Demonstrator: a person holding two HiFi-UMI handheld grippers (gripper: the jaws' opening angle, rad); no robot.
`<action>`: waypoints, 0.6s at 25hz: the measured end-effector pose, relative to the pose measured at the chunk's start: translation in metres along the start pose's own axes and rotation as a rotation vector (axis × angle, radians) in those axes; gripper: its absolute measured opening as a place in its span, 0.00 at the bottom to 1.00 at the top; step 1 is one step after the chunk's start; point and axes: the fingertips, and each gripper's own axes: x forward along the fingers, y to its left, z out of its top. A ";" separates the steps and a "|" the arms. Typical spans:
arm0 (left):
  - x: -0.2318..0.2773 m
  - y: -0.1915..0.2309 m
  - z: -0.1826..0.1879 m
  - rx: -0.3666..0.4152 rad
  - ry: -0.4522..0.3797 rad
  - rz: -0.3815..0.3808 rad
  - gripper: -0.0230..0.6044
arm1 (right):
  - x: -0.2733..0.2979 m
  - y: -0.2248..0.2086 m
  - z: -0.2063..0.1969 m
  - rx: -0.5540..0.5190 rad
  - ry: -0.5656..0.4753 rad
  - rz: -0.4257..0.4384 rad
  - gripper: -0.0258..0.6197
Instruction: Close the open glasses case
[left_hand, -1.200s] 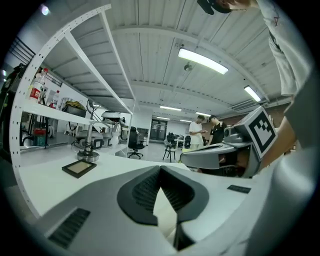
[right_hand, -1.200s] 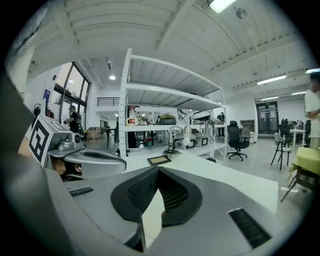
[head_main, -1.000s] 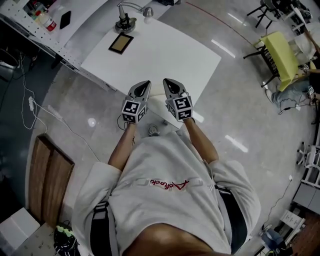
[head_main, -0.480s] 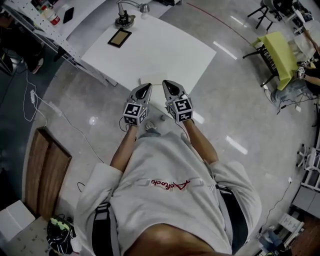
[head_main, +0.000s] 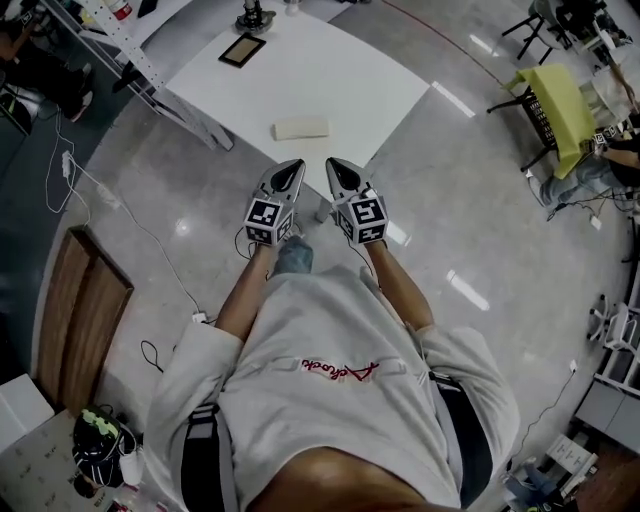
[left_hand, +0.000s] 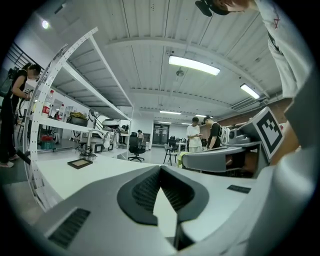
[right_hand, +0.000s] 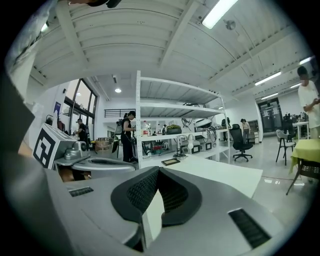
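Note:
A cream glasses case (head_main: 301, 128) lies on the white table (head_main: 380, 90), near its front corner; from here I cannot tell whether its lid is up. Both grippers are held side by side at chest height, just short of that corner and pointing toward the case. My left gripper (head_main: 293, 166) is shut with nothing in it, its tips meeting in the left gripper view (left_hand: 160, 169). The right gripper (head_main: 332, 163) is also shut and empty (right_hand: 159, 170). Neither gripper view shows the case, only the tabletop (left_hand: 75, 177) beyond the jaws.
A dark framed tablet (head_main: 243, 50) and a lamp base (head_main: 254, 17) sit at the table's far end. A white shelving rack (head_main: 140, 65) runs along its left. A cable (head_main: 110, 205) and a wooden board (head_main: 85, 320) lie on the floor at left; a yellow-green table (head_main: 560, 100) stands at right.
The person and both grippers have backed away from the table. The grippers were over its front corner and now hang off it, and the case has come into view. Both stay shut.

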 end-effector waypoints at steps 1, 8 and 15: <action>-0.006 -0.004 -0.002 -0.001 0.002 0.003 0.07 | -0.005 0.004 -0.003 0.000 0.003 -0.001 0.04; -0.037 -0.037 -0.018 -0.002 0.020 0.005 0.07 | -0.041 0.024 -0.016 0.002 0.016 -0.011 0.04; -0.057 -0.060 -0.016 0.010 0.006 0.002 0.07 | -0.066 0.036 -0.014 -0.004 0.000 -0.030 0.04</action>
